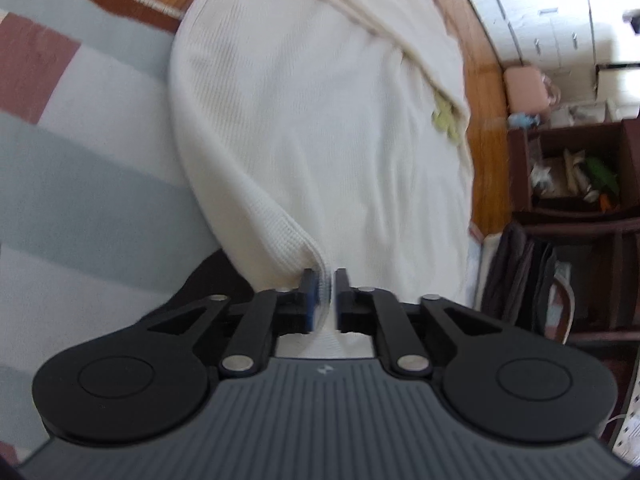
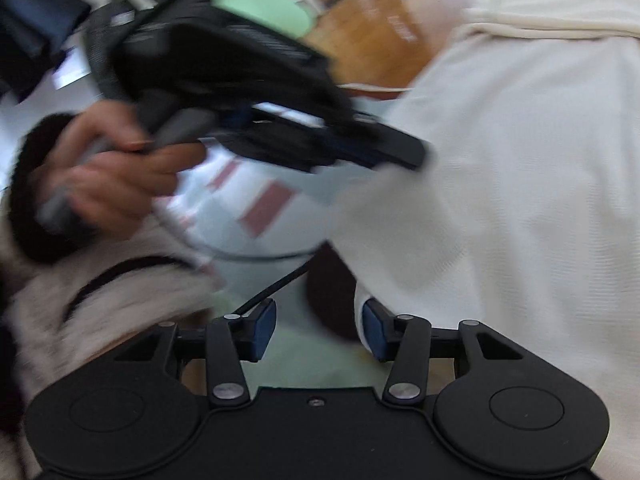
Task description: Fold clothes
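We have the left gripper (image 1: 328, 292) clenched on the near edge of the cream knit sweater (image 1: 320, 120), probably so that edge can be carried over for a fold. The sweater lies spread across the striped rug (image 1: 80, 160) and onto the wooden floor (image 1: 480, 100). Our right gripper (image 2: 318, 332) hangs released, one pad just beside the cloth. Open rug lies left; a dark shelf (image 1: 576, 168) crowds the right.

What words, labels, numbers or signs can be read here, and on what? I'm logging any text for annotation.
No readable words or numbers.
A small pale lightning-like mark stands on the left gripper's ribbed grey body; it is a symbol, not letters.
The pale sheets at the frame edge carry specks too small to read.
The cream knitted garment shows no label.
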Available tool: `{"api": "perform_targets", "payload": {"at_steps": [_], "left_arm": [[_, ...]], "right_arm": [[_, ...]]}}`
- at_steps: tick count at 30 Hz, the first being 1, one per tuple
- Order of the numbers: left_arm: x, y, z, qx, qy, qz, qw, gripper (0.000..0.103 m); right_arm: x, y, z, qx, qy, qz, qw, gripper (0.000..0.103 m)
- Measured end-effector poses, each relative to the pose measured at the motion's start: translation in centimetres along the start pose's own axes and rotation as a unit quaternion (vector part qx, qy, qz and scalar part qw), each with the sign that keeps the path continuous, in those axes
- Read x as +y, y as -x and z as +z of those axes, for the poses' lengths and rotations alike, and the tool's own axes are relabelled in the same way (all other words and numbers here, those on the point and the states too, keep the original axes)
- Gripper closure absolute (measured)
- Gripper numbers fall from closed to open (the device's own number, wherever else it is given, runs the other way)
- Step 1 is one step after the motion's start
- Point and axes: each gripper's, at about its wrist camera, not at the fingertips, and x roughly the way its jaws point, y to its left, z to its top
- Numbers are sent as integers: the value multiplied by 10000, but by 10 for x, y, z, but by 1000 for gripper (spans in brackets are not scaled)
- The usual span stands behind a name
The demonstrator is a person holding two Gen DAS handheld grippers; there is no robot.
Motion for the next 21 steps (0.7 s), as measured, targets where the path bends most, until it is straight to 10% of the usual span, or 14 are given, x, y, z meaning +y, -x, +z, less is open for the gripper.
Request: {"api": "perform_targets", "payload": {"at_steps": [6, 11, 13, 15, 21], "left_arm": [[-6, -10, -17, 478, -488, 493, 9964, 46], [-10, -28, -19, 871, -672, 674, 9916, 36], [-12, -29, -20, 866, -778, 676, 9909, 44], [-15, -25, -23, 801, -974, 683, 9897, 92], [-24, -21, -27, 822, -1349, 706, 9849, 97]], "right_arm": [[-15, 74, -27, -510, -634, 74, 9967, 49], [-53, 166, -66, -1212, -1597, -1202, 9723, 47], [-71, 204, -89, -1538, -2068, -1940, 9466, 47], [-86, 232, -114, -1705, -2570, -2541, 9167, 47], [-113, 255, -160, -2305, -3548, -3165, 8490, 44]]}}
